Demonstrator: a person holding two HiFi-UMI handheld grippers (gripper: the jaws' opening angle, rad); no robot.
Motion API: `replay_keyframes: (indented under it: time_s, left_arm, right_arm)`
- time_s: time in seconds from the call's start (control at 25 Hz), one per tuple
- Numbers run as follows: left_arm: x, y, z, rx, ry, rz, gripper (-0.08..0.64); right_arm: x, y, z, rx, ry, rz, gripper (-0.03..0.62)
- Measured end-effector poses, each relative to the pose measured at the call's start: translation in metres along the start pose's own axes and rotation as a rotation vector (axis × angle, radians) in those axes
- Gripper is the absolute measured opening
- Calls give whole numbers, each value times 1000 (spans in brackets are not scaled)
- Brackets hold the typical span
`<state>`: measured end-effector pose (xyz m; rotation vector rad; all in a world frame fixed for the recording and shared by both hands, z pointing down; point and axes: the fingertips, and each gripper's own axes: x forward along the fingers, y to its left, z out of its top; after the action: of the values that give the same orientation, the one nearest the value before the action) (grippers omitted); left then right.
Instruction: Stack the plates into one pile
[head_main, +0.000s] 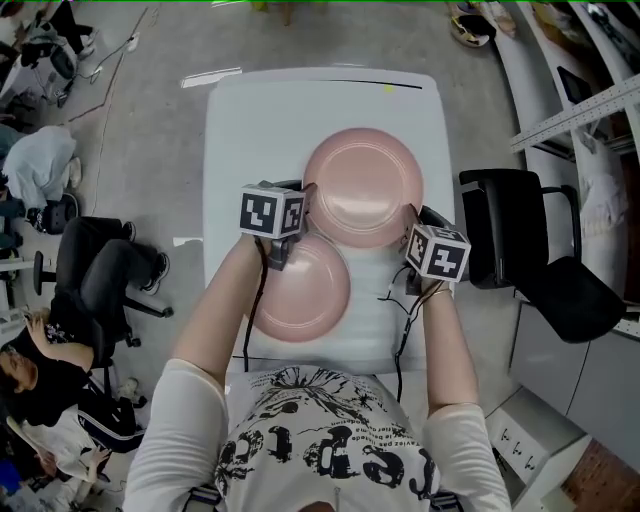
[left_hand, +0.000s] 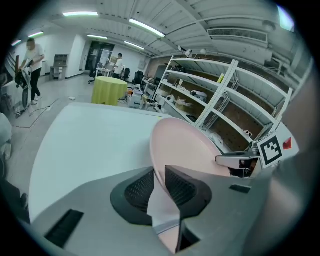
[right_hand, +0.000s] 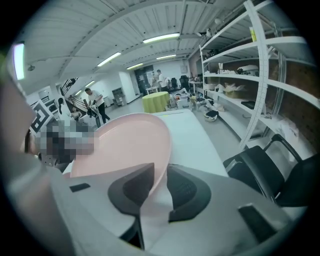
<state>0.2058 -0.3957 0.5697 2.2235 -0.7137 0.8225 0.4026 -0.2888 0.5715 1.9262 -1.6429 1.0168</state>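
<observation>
Here, left gripper (left_hand: 159, 185) and right gripper (right_hand: 161, 187) clamping opposite rims, upper plate (head_main: 362, 186) between them

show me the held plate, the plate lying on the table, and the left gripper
held plate (head_main: 362, 185): head view, middle of its well
plate on the table (head_main: 300, 292): head view, its bare centre
left gripper (left_hand: 159, 170): left gripper view, midway between its fingers, at the held plate's rim
</observation>
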Motion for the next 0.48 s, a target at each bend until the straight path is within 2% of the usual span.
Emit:
replay_keyframes:
  time_s: [0.2,0.48]
  left_arm:
    - [-45,5,-6,-17,-48,6,86]
    - [-95,16,-47,-57,-75,59,87]
  right_arm:
    - [-18,33,2,-9,-14,66,86]
    - [-35,74,-23,-74,2,129,86]
